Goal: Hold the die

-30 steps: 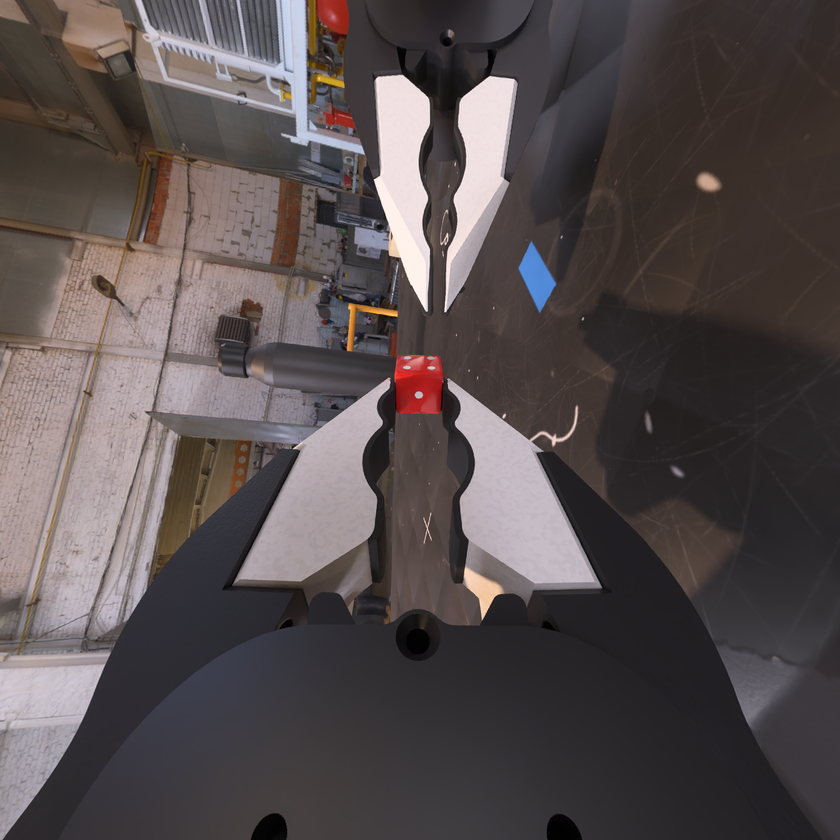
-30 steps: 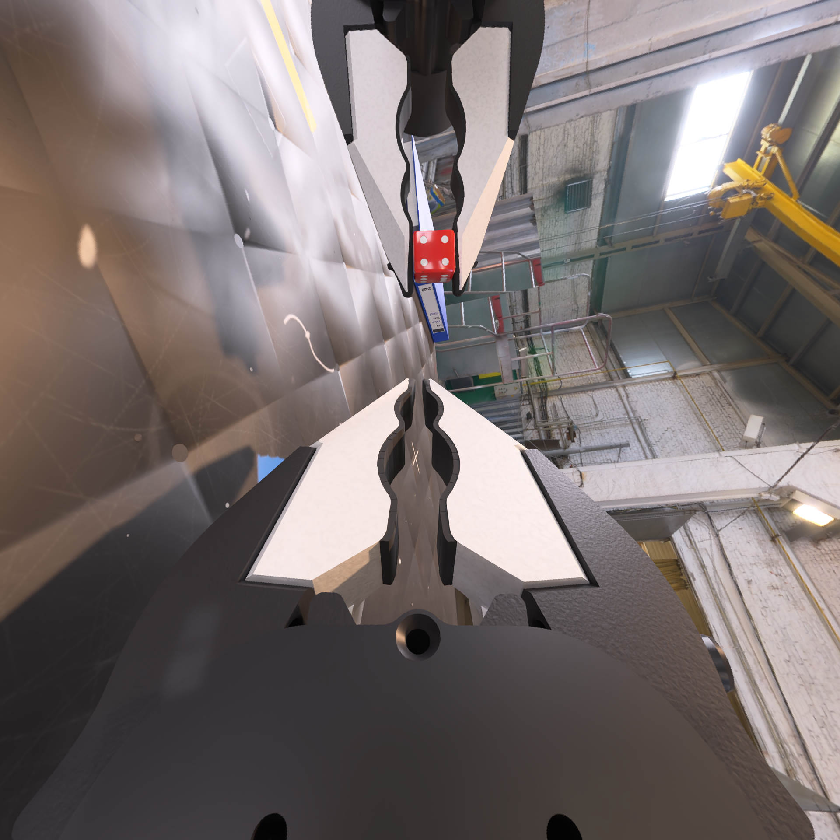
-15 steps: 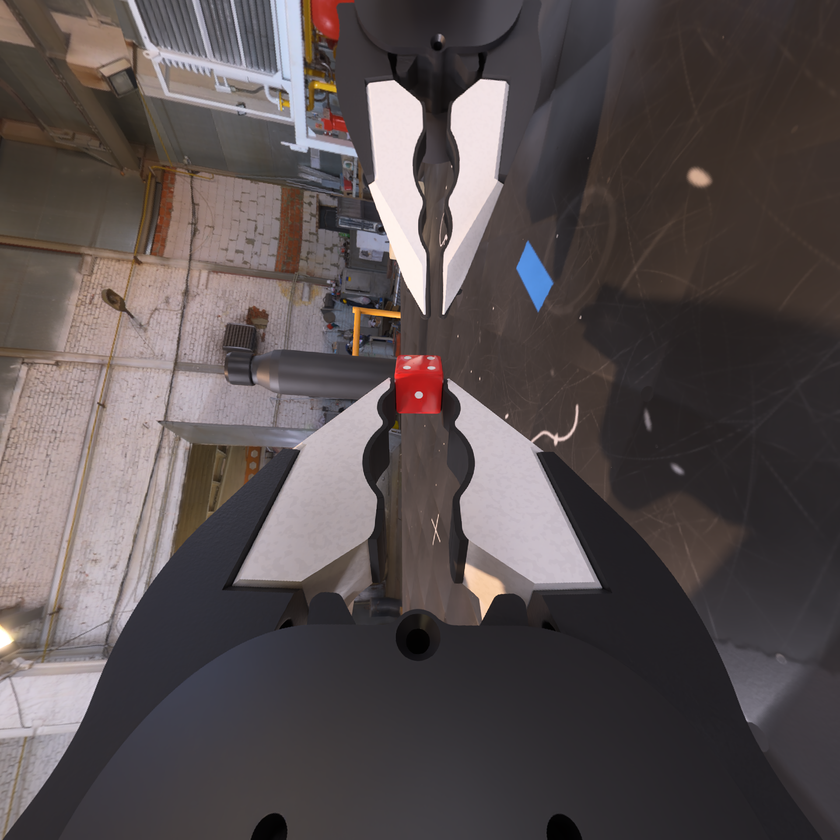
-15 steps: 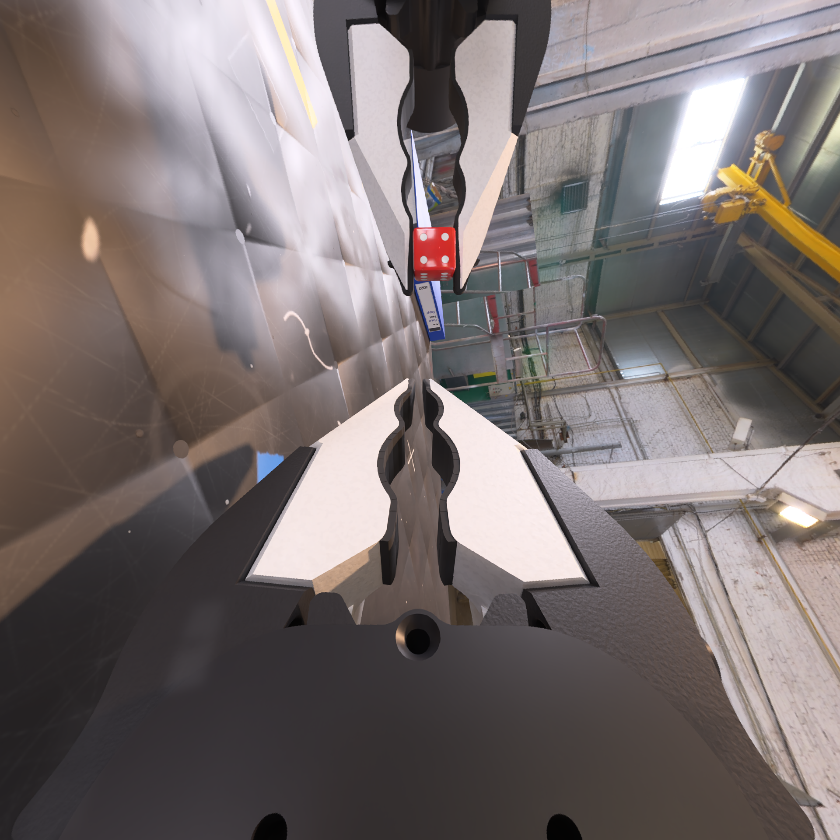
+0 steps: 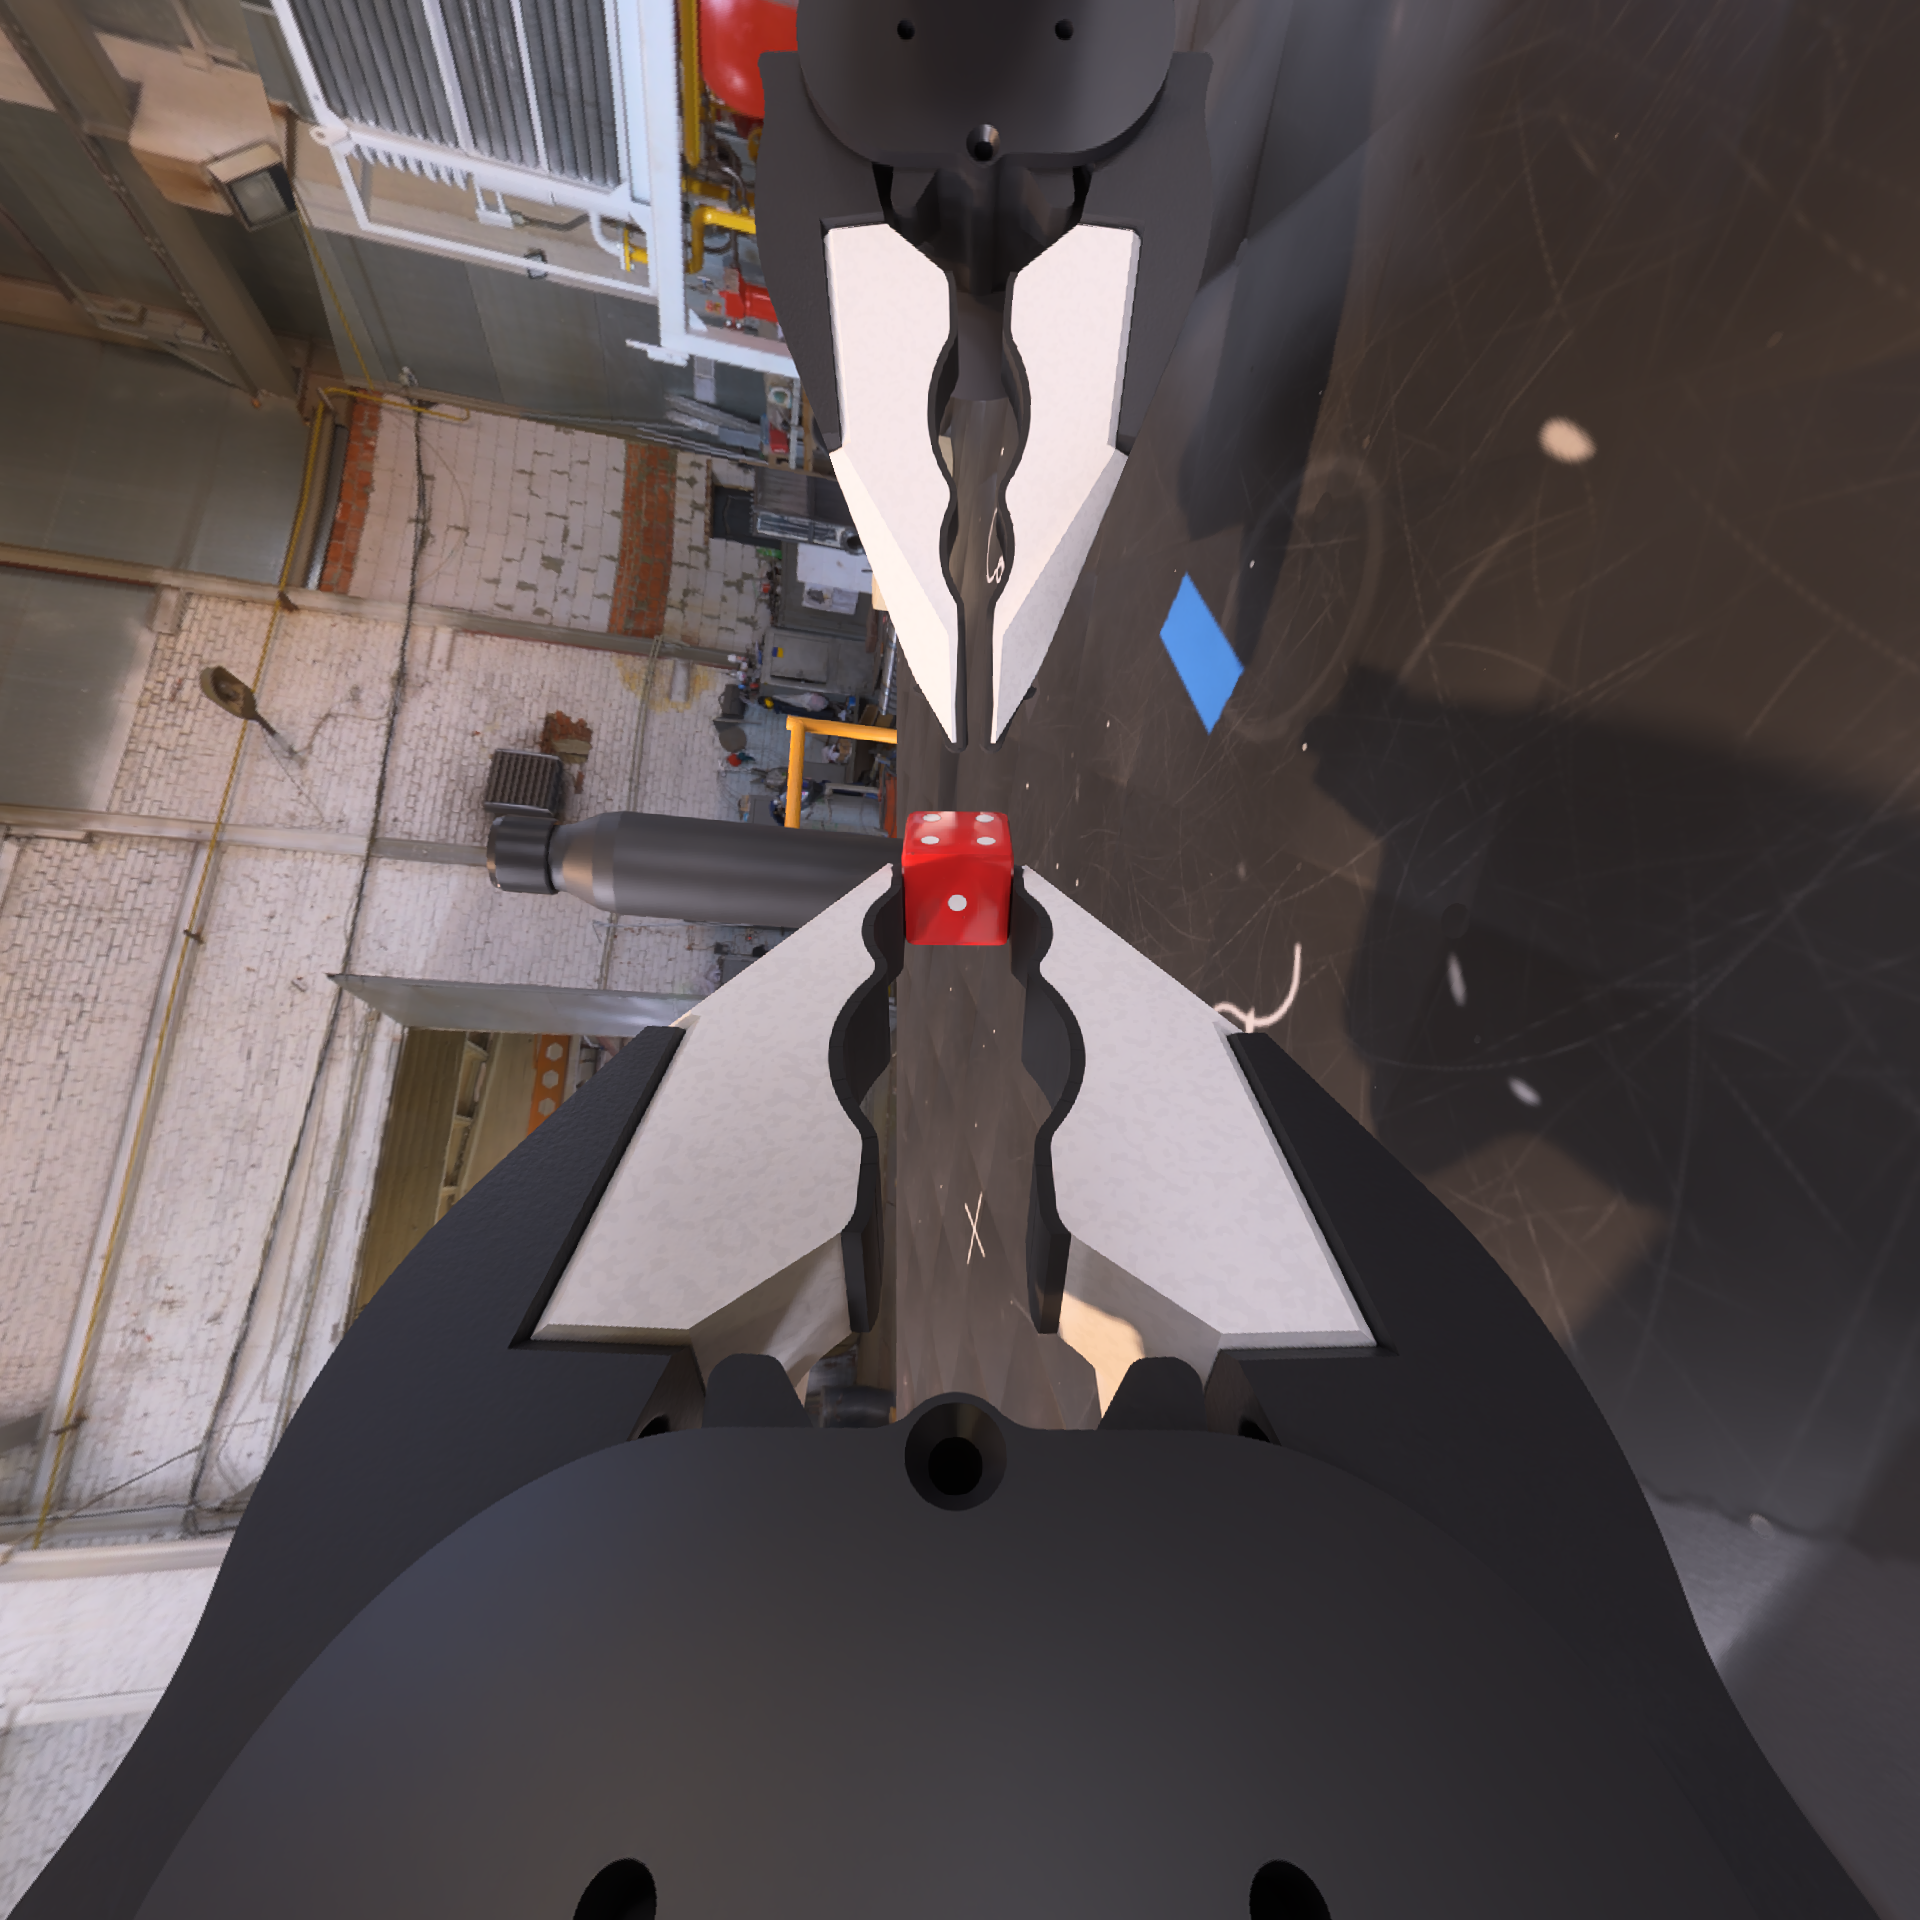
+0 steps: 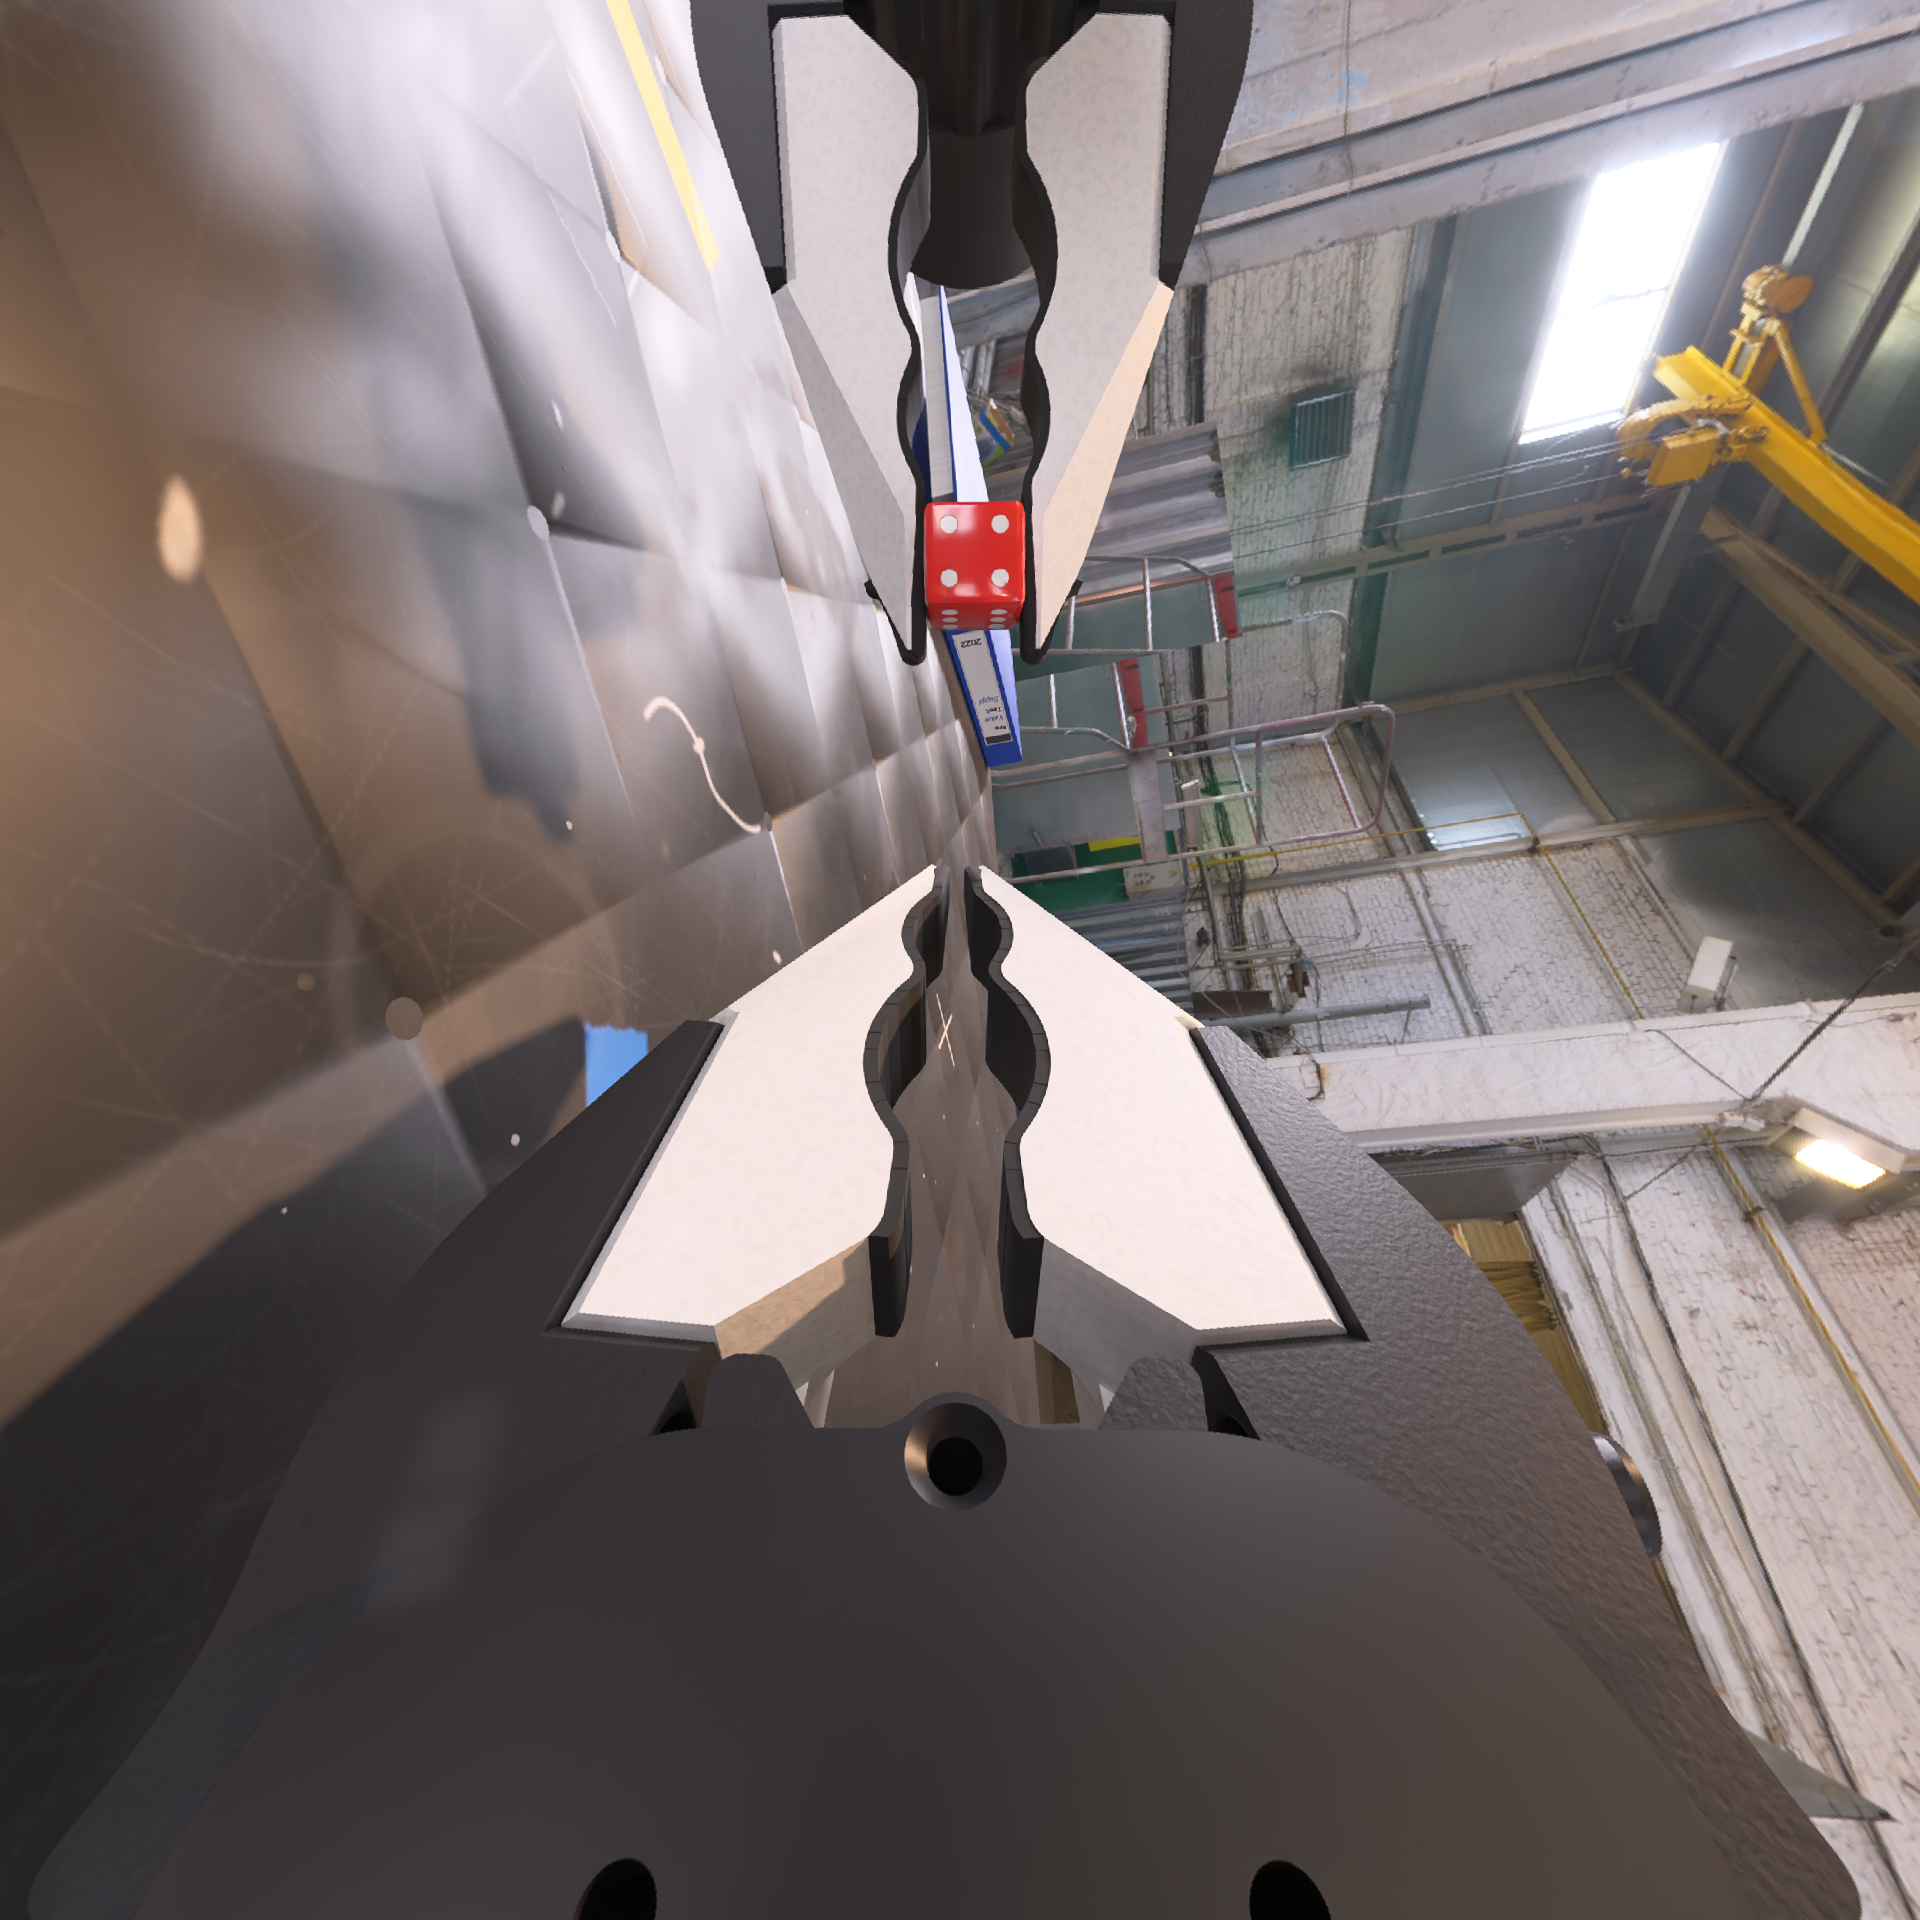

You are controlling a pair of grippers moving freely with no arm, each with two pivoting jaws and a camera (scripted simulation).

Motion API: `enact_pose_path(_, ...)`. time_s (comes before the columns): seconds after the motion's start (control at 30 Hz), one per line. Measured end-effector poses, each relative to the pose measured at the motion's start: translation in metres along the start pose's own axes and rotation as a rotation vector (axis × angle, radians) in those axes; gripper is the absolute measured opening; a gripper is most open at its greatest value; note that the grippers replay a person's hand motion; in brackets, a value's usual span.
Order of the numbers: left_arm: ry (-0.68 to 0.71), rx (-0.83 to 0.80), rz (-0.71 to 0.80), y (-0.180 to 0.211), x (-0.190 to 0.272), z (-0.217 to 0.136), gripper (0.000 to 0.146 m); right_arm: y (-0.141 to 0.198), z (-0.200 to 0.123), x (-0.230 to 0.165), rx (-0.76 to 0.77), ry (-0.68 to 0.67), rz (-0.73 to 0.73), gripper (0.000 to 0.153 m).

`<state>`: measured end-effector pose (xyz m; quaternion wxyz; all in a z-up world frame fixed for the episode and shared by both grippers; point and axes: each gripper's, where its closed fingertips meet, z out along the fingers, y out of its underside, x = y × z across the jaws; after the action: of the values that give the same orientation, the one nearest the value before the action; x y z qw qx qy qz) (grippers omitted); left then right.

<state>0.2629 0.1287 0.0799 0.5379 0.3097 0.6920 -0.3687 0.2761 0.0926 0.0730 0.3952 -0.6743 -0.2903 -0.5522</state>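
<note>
A red die (image 5: 956, 879) with white pips is clamped between the tips of my left gripper (image 5: 956, 894), held in the air beside the dark scratched table (image 5: 1558, 935). My right gripper (image 5: 975, 740) faces it from the far side, tips nearly together and empty, a short gap from the die. In the right wrist view the die (image 6: 974, 566) sits between the left gripper's fingertips (image 6: 1060, 582), and my right gripper (image 6: 956, 878) is shut with nothing in it.
A dark grey bottle (image 5: 675, 868) stands on the table beyond the die. A blue binder (image 6: 987, 707) stands behind the left gripper. A blue patch (image 5: 1200, 652) and a white curl (image 5: 1273, 997) mark the table.
The right gripper has closed its tips further and drawn slightly nearer the die. The left gripper keeps its hold on the die.
</note>
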Motion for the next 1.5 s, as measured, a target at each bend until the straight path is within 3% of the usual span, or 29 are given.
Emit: enact_pose_path(1.5,0.028,0.008,-0.013,-0.002,0.0011,-0.0031,0.019,-0.0054,-0.0045,-0.002,-0.003,-0.005,-0.013,0.003)
